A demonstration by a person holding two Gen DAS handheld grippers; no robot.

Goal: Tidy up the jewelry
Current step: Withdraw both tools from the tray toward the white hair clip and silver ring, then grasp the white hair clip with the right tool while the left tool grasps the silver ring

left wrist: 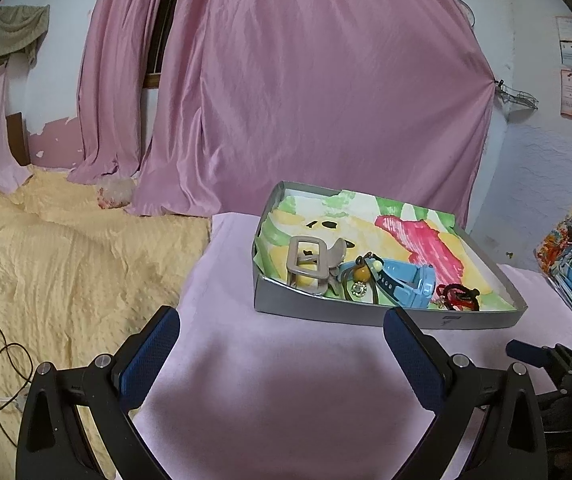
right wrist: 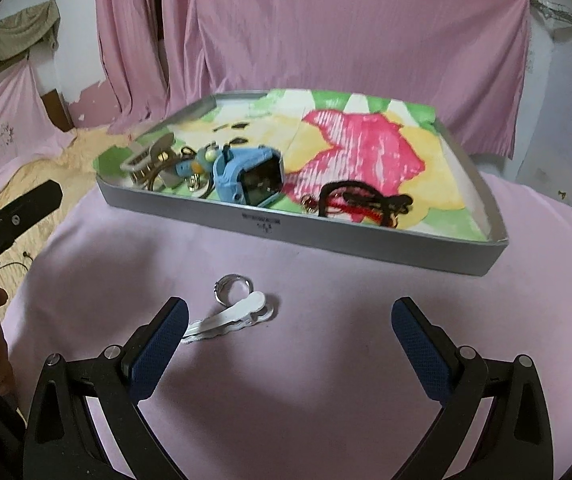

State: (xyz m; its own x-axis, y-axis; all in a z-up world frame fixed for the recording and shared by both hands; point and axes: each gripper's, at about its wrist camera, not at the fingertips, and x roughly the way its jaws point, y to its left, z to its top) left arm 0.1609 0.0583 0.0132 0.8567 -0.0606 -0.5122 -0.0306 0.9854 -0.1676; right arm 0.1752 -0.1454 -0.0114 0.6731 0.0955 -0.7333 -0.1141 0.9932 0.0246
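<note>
Both my tongs are spread wide, nothing in them. Right tongs sit over the pink desk; silver ring and white hair clip lie touching just ahead of the left finger. Left tongs hover short of the grey tray, which holds the blue watch, beige claw clip and red-black cord bracelet.

Both grippers share one build. The left gripper has black, arched plastic arms, each carrying two round silver screws near the top. Its fingers are faced with dark blue, finely textured pads. The right gripper has the same black arms, silver screws and blue pads.
</note>
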